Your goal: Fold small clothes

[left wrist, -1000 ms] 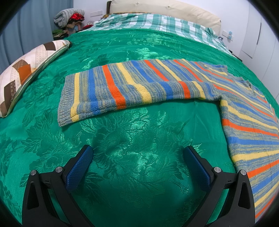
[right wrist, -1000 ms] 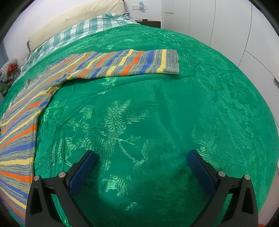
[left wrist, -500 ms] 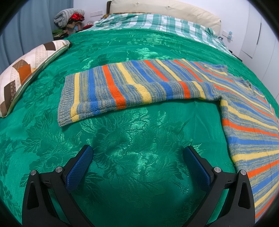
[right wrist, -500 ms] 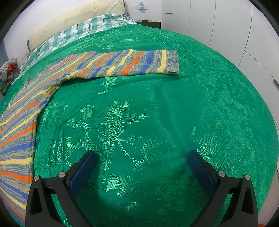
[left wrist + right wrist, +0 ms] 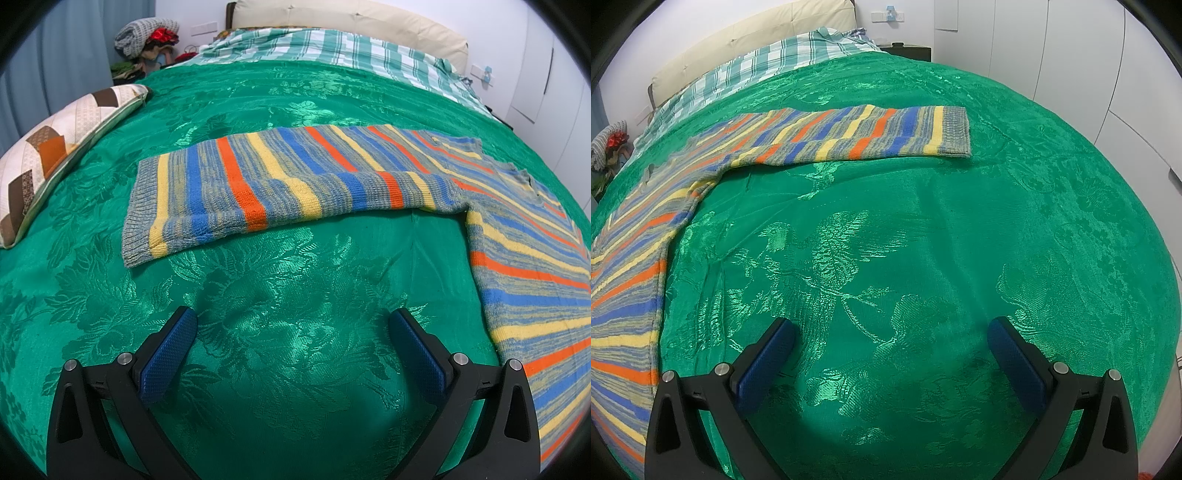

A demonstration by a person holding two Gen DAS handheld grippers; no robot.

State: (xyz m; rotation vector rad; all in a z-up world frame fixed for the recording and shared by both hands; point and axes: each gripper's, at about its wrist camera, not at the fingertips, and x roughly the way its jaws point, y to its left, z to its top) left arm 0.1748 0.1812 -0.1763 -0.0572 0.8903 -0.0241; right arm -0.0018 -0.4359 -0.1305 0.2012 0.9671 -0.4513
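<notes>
1. A striped sweater (image 5: 295,184) lies flat on a green bedspread (image 5: 295,295). Its stripes are blue, orange, yellow and grey.
2. In the left wrist view, one sleeve runs across the middle of the frame. Its ribbed cuff (image 5: 136,218) sits at centre left, and the body of the sweater fills the right edge down to the lower right.
3. In the right wrist view, the other sleeve (image 5: 857,136) crosses the upper middle of the frame. Its grey cuff (image 5: 956,133) ends right of centre, and the body runs down the left edge.
4. The left gripper (image 5: 293,321) sits at the bottom of its frame with its jaws spread wide. Nothing is between the blue pads (image 5: 166,354); only bare bedspread shows there. It is well apart from the sleeve above it.
5. The right gripper (image 5: 890,332) is at the bottom of its frame, jaws likewise spread wide and holding nothing. Its left finger is near the edge of the sweater's body but not touching it.
6. A patchwork pillow (image 5: 55,155) in cream, brown and orange lies on the bedspread at the left edge of the left wrist view, apart from the cuff.
7. A green and white checked blanket (image 5: 325,48) lies across the head of the bed at the top, in front of a cream headboard (image 5: 351,22).
8. A heap of clothes (image 5: 147,37) is piled beside the bed at the upper left; whether they sit in a basket I cannot tell.
9. White cupboard doors (image 5: 1052,48) fill the upper right of the right wrist view.
</notes>
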